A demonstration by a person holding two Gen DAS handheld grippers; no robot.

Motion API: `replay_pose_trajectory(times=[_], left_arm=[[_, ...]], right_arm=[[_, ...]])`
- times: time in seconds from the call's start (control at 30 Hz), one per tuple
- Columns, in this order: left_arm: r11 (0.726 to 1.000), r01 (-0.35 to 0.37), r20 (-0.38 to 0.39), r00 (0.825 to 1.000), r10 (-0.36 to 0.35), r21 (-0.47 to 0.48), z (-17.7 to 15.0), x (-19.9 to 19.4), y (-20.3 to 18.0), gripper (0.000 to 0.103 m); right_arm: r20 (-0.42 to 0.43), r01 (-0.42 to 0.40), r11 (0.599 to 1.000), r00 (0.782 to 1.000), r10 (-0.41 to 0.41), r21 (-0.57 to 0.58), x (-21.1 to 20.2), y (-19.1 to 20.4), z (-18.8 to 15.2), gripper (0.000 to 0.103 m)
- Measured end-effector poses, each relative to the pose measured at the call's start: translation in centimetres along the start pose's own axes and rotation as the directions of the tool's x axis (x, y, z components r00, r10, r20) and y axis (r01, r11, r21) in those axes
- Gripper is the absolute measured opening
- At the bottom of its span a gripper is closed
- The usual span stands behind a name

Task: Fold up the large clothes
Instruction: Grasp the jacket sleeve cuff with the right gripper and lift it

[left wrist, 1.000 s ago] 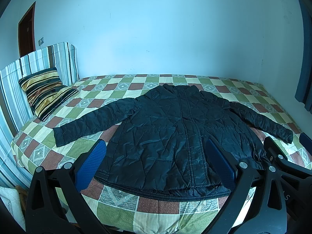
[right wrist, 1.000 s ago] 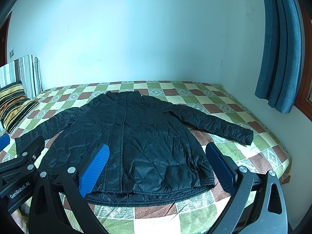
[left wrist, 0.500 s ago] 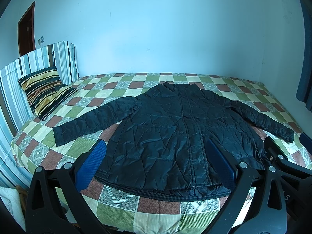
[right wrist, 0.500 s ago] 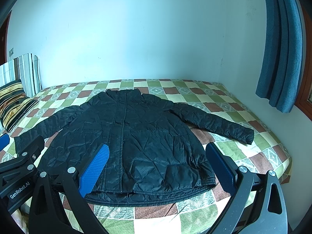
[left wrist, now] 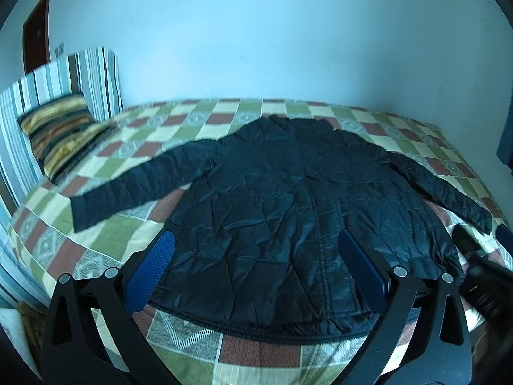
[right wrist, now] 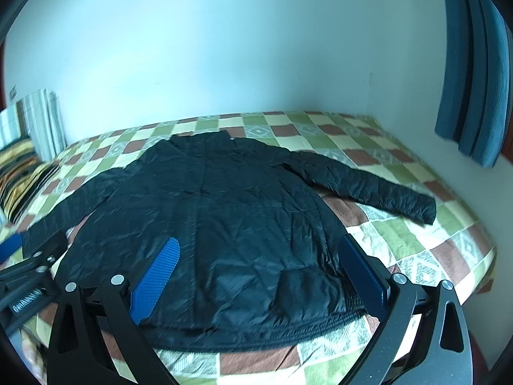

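Left wrist view: black quilted jacket (left wrist: pixel 288 211) lies flat on the checked bedspread (left wrist: pixel 192 128), hem toward the camera, collar toward the far wall, both sleeves spread out to the sides. Left gripper (left wrist: pixel 259 276) hovers over the hem end with its jaws spread wide, blue pads (left wrist: pixel 150 272) apart, holding nothing. Striped pillow (left wrist: pixel 61 134) leans against the striped headboard (left wrist: pixel 80 86) at far left. Right gripper (left wrist: pixel 481 276) shows as a dark blurred shape at the right edge, near the right sleeve cuff.

Right wrist view: same jacket (right wrist: pixel 224 224) centred on the bedspread (right wrist: pixel 416 243), right sleeve stretched toward the curtain side. Right gripper (right wrist: pixel 259 279) is wide open above the hem, nothing between its blue pads (right wrist: pixel 157 272). Blue curtain (right wrist: pixel 474 64) hangs at upper right. Left gripper (right wrist: pixel 29 272) enters at the left edge, over the left sleeve; contact can't be judged, frame is blurred.
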State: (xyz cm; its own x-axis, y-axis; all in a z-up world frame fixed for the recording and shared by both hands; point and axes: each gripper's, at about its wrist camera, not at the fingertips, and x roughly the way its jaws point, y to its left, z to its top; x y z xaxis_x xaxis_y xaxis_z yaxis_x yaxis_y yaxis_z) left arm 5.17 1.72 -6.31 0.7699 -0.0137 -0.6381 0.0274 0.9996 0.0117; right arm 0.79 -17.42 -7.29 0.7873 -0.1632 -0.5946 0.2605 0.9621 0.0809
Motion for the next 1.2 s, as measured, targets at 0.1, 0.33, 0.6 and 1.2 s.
replay_pose_trajectory(times=[0.1, 0.33, 0.6, 1.2], left_arm=[[1.000, 0.000, -0.058, 0.998, -0.002, -0.024, 0.6, 3.3, 1.4, 0.101], [0.987, -0.131, -0.131, 0.984, 0.119, -0.091, 1.8, 10.7, 5.9, 0.101], [0.950, -0.277, -0.220, 0.945, 0.242, -0.143, 1.8, 16.0, 10.6, 0.101], [0.915, -0.373, -0.315, 0.897, 0.312, -0.156, 0.8, 19.9, 13.3, 0.101]], right_arm=[[-0.033, 0.011, 0.994, 0.999, -0.008, 0.107, 3.3, -3.5, 0.7, 0.098], [-0.110, 0.124, 0.908, 0.990, -0.087, 0.401, 10.9, -17.0, 1.7, 0.098], [-0.224, 0.335, 0.756, 0.942, -0.250, 0.563, 16.1, -31.6, 0.5, 0.097], [-0.229, 0.267, 0.628, 0.963, -0.142, 0.731, 21.9, -37.6, -0.8, 0.045]])
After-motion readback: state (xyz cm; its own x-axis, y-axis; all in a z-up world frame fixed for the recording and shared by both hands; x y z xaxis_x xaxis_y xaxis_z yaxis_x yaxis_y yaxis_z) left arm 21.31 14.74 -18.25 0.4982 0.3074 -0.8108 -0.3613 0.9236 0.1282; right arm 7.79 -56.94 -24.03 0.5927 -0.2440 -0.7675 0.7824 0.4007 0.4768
